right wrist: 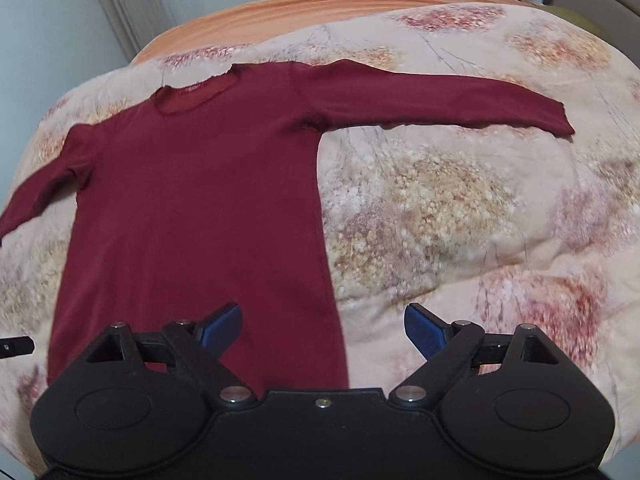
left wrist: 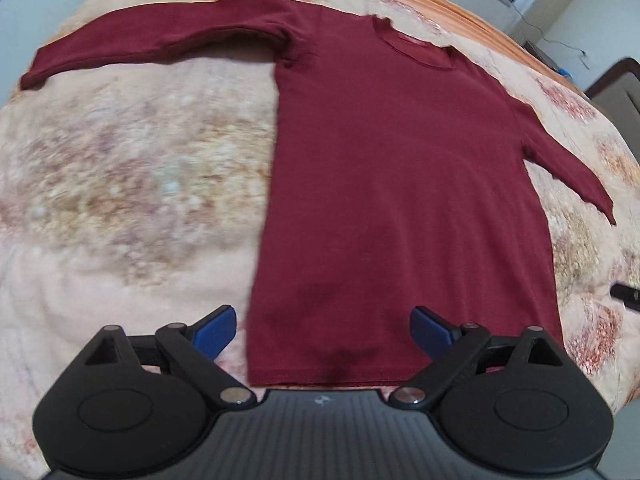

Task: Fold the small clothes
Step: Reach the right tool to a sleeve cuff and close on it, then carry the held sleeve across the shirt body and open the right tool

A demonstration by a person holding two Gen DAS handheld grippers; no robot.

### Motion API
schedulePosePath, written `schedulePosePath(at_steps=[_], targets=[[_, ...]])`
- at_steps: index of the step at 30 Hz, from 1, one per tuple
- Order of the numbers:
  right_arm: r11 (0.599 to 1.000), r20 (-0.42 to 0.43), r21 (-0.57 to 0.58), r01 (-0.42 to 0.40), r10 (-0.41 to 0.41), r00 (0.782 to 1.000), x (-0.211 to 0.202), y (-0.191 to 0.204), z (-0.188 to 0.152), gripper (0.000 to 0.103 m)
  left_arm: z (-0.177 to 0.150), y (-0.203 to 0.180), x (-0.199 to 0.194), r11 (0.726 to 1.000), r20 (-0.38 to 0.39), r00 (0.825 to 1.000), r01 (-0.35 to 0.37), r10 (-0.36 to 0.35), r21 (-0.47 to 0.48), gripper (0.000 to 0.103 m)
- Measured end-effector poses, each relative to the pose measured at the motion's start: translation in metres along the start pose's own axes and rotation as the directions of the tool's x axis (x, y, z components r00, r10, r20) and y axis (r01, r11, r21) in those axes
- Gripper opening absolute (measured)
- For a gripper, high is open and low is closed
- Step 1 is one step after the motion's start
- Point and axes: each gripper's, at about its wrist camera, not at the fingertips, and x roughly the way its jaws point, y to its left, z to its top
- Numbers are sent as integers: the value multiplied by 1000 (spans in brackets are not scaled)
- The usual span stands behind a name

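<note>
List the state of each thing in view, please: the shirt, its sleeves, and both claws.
Maroon long-sleeved shirt: spread flat on the floral bedspread, unfolded.
Shirt's sleeves: both stretched outward, not folded in.
Left claw: open, at the hem, holding nothing.
Right claw: open, at the hem, holding nothing.

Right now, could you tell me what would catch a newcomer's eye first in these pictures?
A dark red long-sleeved shirt lies flat, sleeves spread, on a floral bedspread. The left hand-held gripper and right hand-held gripper hang open by its hem, holding nothing.
</note>
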Motion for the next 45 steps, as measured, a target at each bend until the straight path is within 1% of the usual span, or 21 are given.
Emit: schedulePosePath(at_steps=[4,8,10,12,14,15,19,22,24,25,27,28,30,31,34,37,40,41,42,44,45], targets=[[995,59,103,-16,10,998,11,-62,40,83,10,-44,3,996,26,999,28,-30,81,90],[967,126,254,-30,-2,992,23,-156,90,81,25,-98,12,990,46,998,36,-43,135,90],[942,150,333,-50,0,989,37,-212,109,79,35,-132,19,988,56,998,30,-39,152,85],[911,147,408,-55,-6,989,56,-265,125,73,46,-167,31,986,72,997,24,-36,165,82],[877,147,476,-71,1,989,77,-312,135,59,56,-202,46,981,84,995,29,-45,190,74],[857,150,508,-87,12,989,87,-331,139,56,61,-225,54,978,81,995,32,-50,205,74],[778,175,610,-150,53,983,128,-391,146,54,82,-296,88,962,108,991,50,-81,267,74],[702,197,678,-220,115,974,159,-418,146,54,100,-346,115,951,109,989,57,-95,305,73],[666,209,701,-255,150,966,178,-429,148,53,112,-374,131,947,101,990,64,-101,316,73],[650,218,709,-275,168,961,187,-433,149,48,118,-385,139,945,97,990,70,-106,320,73],[627,235,717,-304,193,953,198,-439,152,26,128,-409,154,939,90,989,79,-115,335,75],[611,246,722,-324,211,946,201,-444,153,7,133,-420,162,935,88,990,77,-114,348,76],[575,286,731,-367,231,930,199,-456,156,7,145,-439,178,928,91,990,70,-111,366,77],[572,310,721,-391,239,920,194,-463,159,6,152,-445,187,929,90,990,69,-108,364,77],[598,351,676,-430,252,902,170,-481,168,5,172,-457,213,938,80,991,78,-112,339,77],[624,368,647,-438,247,896,149,-495,174,4,190,-464,242,940,84,991,72,-106,334,77],[641,347,655,-400,214,913,145,-507,171,0,202,-461,273,953,52,995,62,-81,297,77],[641,335,673,-369,181,925,144,-513,164,0,205,-458,284,958,30,997,57,-68,283,81],[639,325,688,-345,153,933,145,-520,159,0,205,-457,292,957,19,998,52,-59,284,82],[626,294,710,-324,154,943,148,-529,151,0,204,-461,296,945,31,998,43,-56,324,85],[640,279,699,-320,167,946,147,-529,148,0,203,-463,294,940,40,997,42,-59,340,85]])
